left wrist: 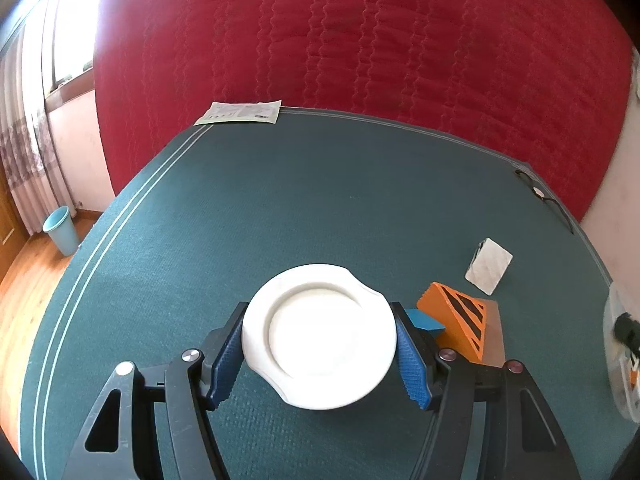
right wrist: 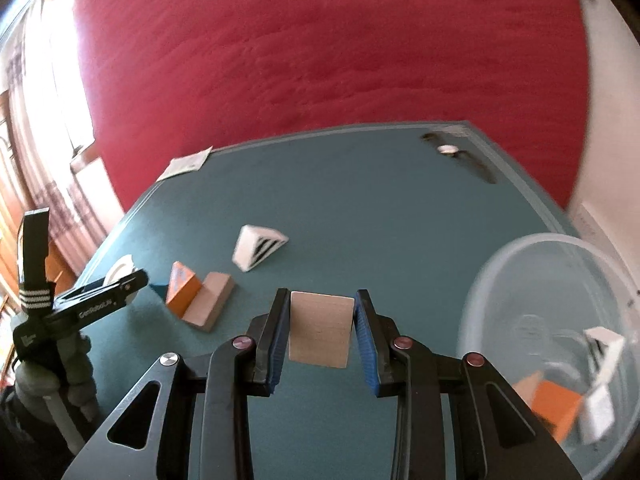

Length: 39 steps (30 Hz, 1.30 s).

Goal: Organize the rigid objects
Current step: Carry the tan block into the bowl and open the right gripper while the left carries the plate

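Observation:
My left gripper is shut on a white round disc, held flat just above the green table. To its right stand an orange striped wedge, a blue block and a white wedge. My right gripper is shut on a plain wooden block, held in the air over the table. A clear bowl at its right holds orange and white blocks. The left gripper with the disc shows at the far left of the right wrist view.
A striped white wedge, an orange wedge and a stepped wooden block lie on the table. A paper sheet and a dark cable lie at the far corners. Red quilt behind; a blue bin on the floor.

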Each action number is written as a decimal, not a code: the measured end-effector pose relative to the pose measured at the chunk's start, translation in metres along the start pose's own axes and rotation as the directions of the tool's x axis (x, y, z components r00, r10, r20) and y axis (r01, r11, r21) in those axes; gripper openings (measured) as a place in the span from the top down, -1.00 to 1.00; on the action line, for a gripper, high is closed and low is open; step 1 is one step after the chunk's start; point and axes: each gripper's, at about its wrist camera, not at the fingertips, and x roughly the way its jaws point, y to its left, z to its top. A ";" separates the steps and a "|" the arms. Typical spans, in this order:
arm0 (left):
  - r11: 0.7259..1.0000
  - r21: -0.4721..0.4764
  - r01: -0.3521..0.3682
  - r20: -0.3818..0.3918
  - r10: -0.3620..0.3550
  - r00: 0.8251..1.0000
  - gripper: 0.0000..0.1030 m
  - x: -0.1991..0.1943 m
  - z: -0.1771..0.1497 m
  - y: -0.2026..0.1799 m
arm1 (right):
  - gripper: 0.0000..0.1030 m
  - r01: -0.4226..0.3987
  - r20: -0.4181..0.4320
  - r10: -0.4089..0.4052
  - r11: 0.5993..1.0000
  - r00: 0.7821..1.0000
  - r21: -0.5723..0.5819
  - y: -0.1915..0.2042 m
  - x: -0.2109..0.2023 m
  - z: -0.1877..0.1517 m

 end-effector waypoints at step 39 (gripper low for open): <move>0.944 0.207 0.256 -0.033 -0.255 0.966 -0.35 -0.033 0.010 -0.155 | 0.03 0.458 0.168 -0.496 0.861 0.852 0.220 -0.147 -0.073 -0.019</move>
